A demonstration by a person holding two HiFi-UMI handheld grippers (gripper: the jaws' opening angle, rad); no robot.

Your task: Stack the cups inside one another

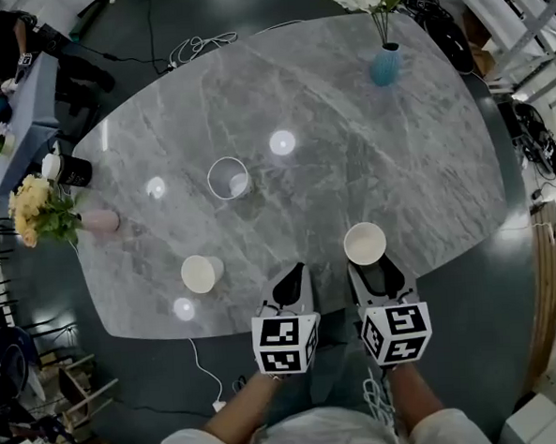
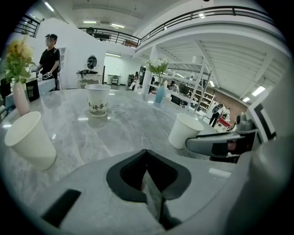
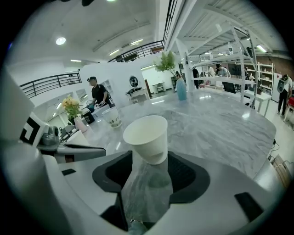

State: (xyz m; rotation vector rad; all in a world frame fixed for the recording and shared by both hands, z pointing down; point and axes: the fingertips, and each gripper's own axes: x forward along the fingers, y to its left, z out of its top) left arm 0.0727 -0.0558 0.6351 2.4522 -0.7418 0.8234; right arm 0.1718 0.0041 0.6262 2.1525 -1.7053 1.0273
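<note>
Though the grey marble desk [image 1: 349, 146] takes up most of the head view, only a few things stand on it. At its near edge are the 2 claws, side by side. The left claw [image 1: 295, 272] has its jaws pressed together with nothing between them. The right claw [image 1: 373, 267] has its jaws apart, with a gap on each side of the white paper cup [image 1: 365, 243], which stands upright, mouth up, between their tips. At the far right stands a blue vase [image 1: 386, 65] of white flowers. At the left edge stands a pink vase [image 1: 100, 221] of yellow flowers, with a black cup [image 1: 76, 170] just beyond it. Near the middle of the desk a clear cup [image 1: 228, 177] with dark print stands upright, well apart from the others. A second white paper cup [image 1: 202, 273] stands mouth up at the near left, to the left of the left claw and not touching it.
</note>
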